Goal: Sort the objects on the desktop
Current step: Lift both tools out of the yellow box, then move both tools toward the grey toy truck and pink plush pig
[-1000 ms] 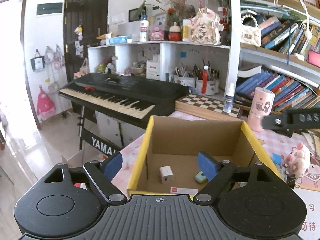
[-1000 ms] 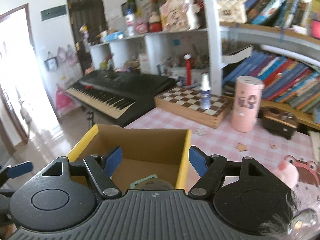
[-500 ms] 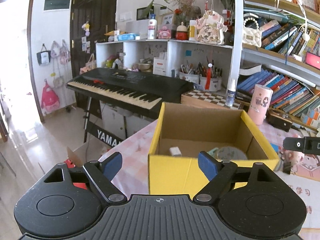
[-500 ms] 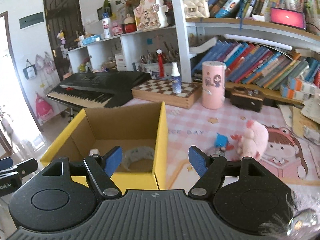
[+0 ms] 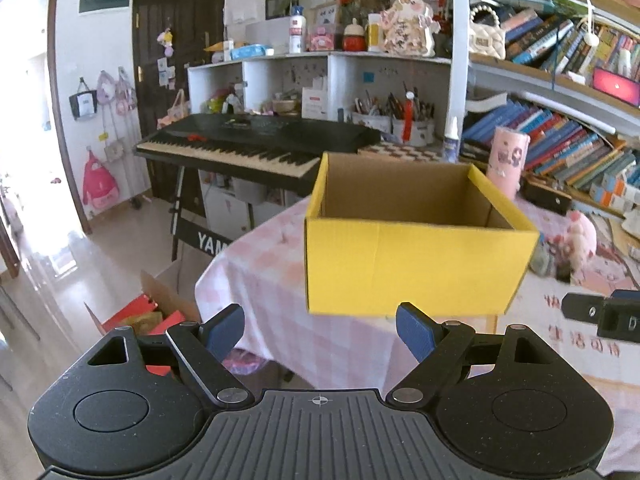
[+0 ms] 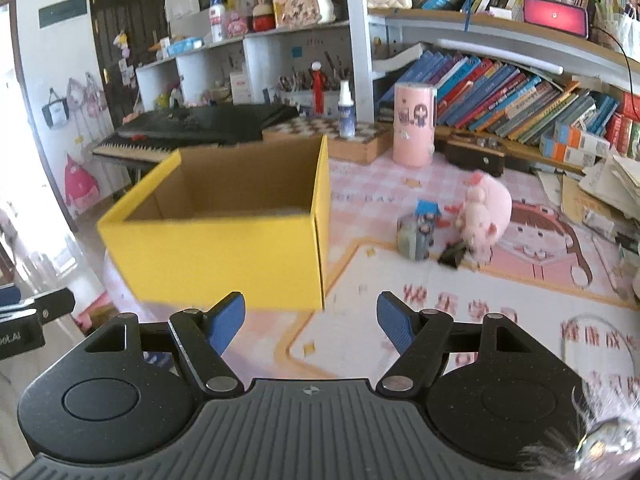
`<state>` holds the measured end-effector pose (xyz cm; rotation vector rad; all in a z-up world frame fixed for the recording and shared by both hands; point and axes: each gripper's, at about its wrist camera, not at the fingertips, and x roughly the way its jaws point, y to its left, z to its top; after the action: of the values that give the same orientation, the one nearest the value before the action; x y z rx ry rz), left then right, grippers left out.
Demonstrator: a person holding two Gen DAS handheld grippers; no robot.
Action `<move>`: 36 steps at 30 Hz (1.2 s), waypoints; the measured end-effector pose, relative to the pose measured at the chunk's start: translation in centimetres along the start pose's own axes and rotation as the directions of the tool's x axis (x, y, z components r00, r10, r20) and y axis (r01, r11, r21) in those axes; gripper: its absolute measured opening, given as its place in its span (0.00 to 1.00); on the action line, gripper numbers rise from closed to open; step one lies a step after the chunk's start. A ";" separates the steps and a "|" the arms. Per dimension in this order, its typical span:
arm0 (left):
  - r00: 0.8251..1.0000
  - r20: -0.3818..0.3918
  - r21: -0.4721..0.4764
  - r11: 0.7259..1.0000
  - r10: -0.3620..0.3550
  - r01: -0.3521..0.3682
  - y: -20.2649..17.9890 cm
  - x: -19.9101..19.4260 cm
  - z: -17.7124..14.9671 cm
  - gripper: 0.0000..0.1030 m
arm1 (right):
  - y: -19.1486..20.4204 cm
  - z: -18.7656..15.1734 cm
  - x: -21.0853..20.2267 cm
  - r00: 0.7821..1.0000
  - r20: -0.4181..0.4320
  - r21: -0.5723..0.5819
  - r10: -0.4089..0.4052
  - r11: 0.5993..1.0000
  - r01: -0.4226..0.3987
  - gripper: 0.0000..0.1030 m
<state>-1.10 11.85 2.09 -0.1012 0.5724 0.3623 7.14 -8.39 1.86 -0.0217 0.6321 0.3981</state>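
Left gripper (image 5: pixel 320 330): jaws spread wide with nothing between the blue pads; it points at the near yellow wall of the box from off the table's corner.
Yellow cardboard box (image 5: pixel 416 268): open-topped, standing at the corner of the pink checked tablecloth (image 5: pixel 256 272).
Left view only: the floor below the table's edge, a small open carton with red items (image 5: pixel 136 314), and the full black keyboard (image 5: pixel 256 140) on its stand.
Right gripper (image 6: pixel 310 320): jaws apart, empty, aimed at the box's near right corner.
Right view only: a strip of the box's floor over the rim; contents too blurred to tell. To the right of the box, on a printed mat (image 6: pixel 460 312), lie a small grey-and-blue item (image 6: pixel 418 232), a black clip (image 6: pixel 452 254) and a pink plush pig (image 6: pixel 486 210), close together.
Behind them: a pink cylindrical canister (image 6: pixel 414 124) and a white spray bottle (image 6: pixel 346 110) on a chessboard (image 6: pixel 360 136).
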 end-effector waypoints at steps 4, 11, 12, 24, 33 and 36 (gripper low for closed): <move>1.000 -0.021 0.002 1.000 -0.021 0.021 0.1 -0.4 -1.0 0.83 | 0.9 -1.6 -0.7 1.000 -0.023 -0.039 0.003 0.999 -0.004 0.69; 0.998 -0.042 0.001 0.999 -0.052 0.052 0.1 -1.1 -2.1 0.83 | 2.1 -3.0 -1.5 0.999 -0.049 -0.084 0.013 0.996 -0.017 0.70; 0.997 -0.044 0.000 0.998 -0.056 0.056 0.1 -1.2 -2.2 0.83 | 2.1 -3.2 -1.6 0.998 -0.058 -0.085 0.015 0.996 -0.019 0.70; 0.989 -0.087 0.034 0.992 -0.118 0.122 -0.4 -1.7 -3.5 0.83 | 2.3 -5.3 -3.1 0.996 -0.087 -0.069 -0.015 0.998 0.009 0.74; 0.972 -0.117 0.070 0.975 -0.204 0.213 -2.5 -1.1 -3.7 0.83 | 1.0 -6.4 -4.2 0.990 -0.107 -0.046 -0.096 0.995 0.092 0.76; 0.963 -0.129 0.094 0.964 -0.238 0.251 -3.7 -0.8 -3.7 0.83 | 0.1 -6.7 -4.6 0.986 -0.109 -0.026 -0.128 0.992 0.126 0.76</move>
<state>-2.30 7.42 -0.64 -0.0870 0.6857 0.0841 -0.14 -10.85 -0.89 -0.1019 0.7317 0.2810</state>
